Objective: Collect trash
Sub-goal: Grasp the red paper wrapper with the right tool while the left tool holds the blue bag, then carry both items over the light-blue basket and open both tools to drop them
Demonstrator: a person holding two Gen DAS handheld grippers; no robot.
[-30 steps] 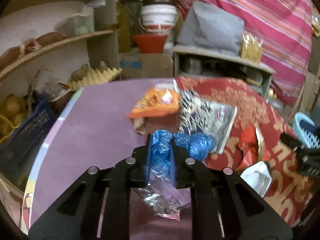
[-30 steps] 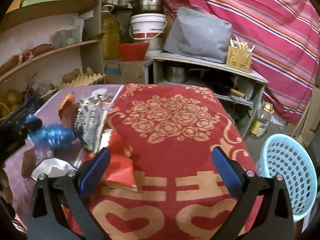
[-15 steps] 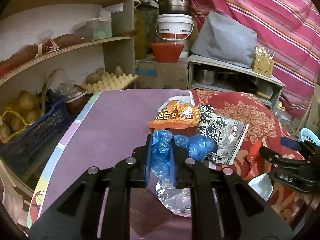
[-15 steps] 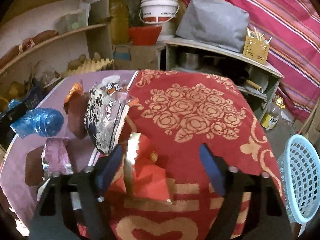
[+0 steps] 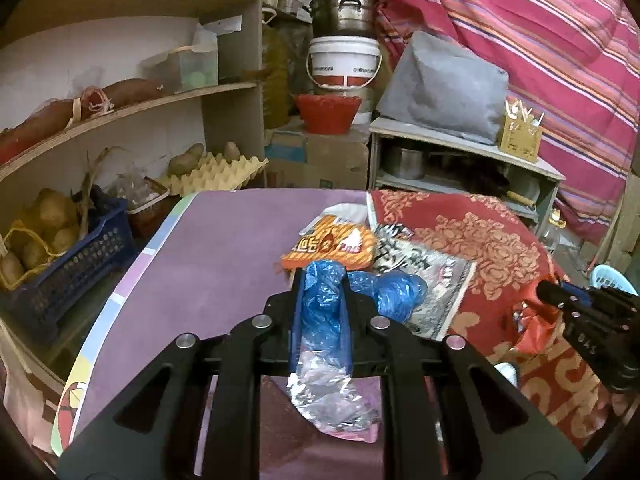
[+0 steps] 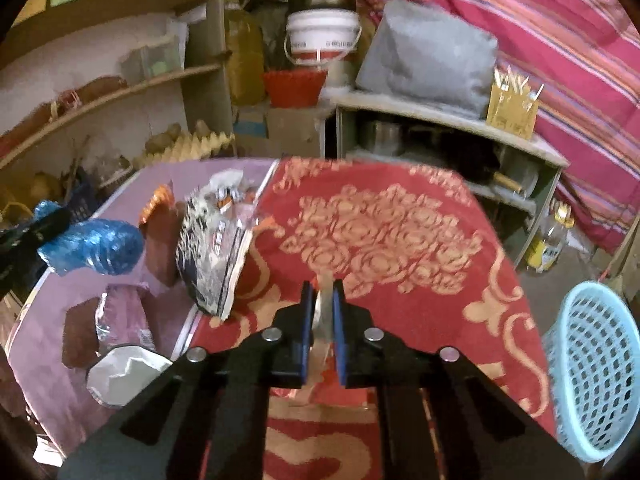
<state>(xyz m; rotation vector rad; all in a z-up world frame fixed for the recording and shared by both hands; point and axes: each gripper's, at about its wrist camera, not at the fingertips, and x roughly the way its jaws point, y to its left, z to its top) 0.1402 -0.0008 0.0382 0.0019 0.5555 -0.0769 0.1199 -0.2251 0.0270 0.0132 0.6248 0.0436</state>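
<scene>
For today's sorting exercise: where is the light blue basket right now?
In the right wrist view the light blue basket stands at the far right, off the table, beside the edge of the red patterned cloth.

The right gripper point(image 5: 560, 300), at the scene's right edge, carries white letters reading roughly "DAS". Print on the orange snack packet point(image 5: 332, 246), black-and-white packet point(image 5: 424, 272) and far white bucket point(image 5: 344, 64) is illegible.

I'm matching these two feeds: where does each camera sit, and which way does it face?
Left wrist: on the left tool, facing across the purple table; its jaws pinch a blue plastic bag.
Right wrist: on the right tool, facing over the red cloth; jaws just closed on a red wrapper.
Shared: white bucket, black-and-white snack bag.
</scene>
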